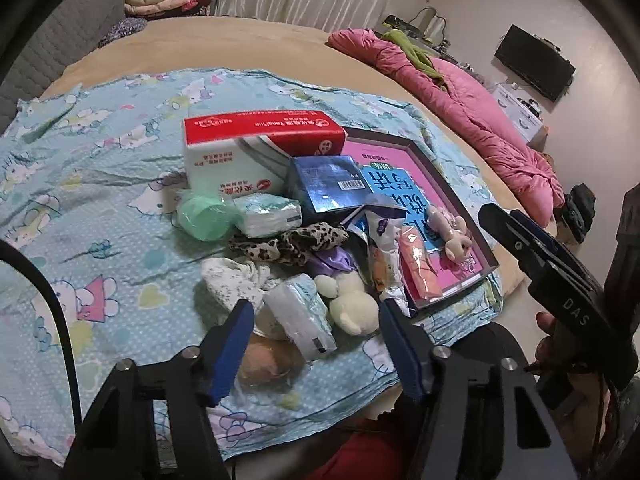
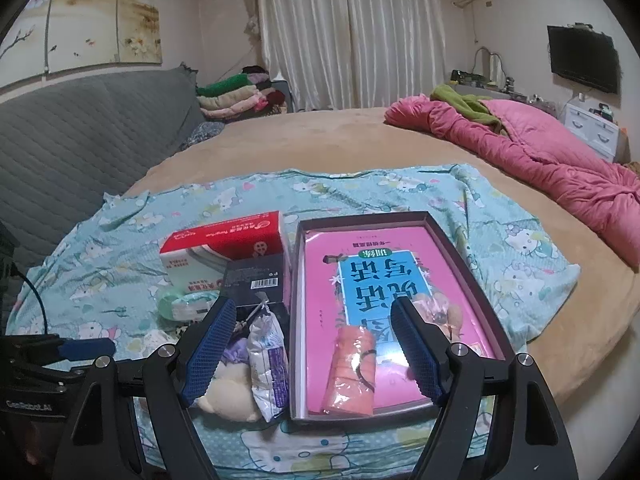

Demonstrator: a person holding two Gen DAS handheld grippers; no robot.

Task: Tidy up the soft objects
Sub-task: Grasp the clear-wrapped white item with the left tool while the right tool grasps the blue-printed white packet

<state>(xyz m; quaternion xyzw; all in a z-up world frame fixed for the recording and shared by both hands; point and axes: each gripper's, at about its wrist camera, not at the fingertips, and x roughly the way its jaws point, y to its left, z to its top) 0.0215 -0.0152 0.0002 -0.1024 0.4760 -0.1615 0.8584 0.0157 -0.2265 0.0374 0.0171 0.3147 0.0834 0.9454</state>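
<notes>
A shallow dark box (image 1: 472, 216) (image 2: 472, 256) lined pink and blue holds an orange roll (image 1: 420, 268) (image 2: 352, 372) and a pink plush (image 1: 450, 232) (image 2: 440, 308). Left of the box lies a pile: cream plush (image 1: 352, 300) (image 2: 228, 396), tissue pack (image 1: 300, 316), white snack packet (image 1: 384, 252) (image 2: 268, 360), leopard scrunchie (image 1: 288, 242), purple cloth (image 1: 332, 262), floral white cloth (image 1: 236, 280). My left gripper (image 1: 316, 344) is open, straddling the tissue pack and cream plush. My right gripper (image 2: 316, 348) is open and empty above the box's near left edge; it also shows in the left wrist view (image 1: 540, 252).
A red-and-white tissue box (image 1: 256, 148) (image 2: 224, 248), a blue box (image 1: 328, 188), a green roll (image 1: 204, 216) and a small tissue pack (image 1: 268, 214) stand behind the pile on a Hello Kitty sheet (image 1: 100, 208). A pink quilt (image 2: 560, 160) lies at the right.
</notes>
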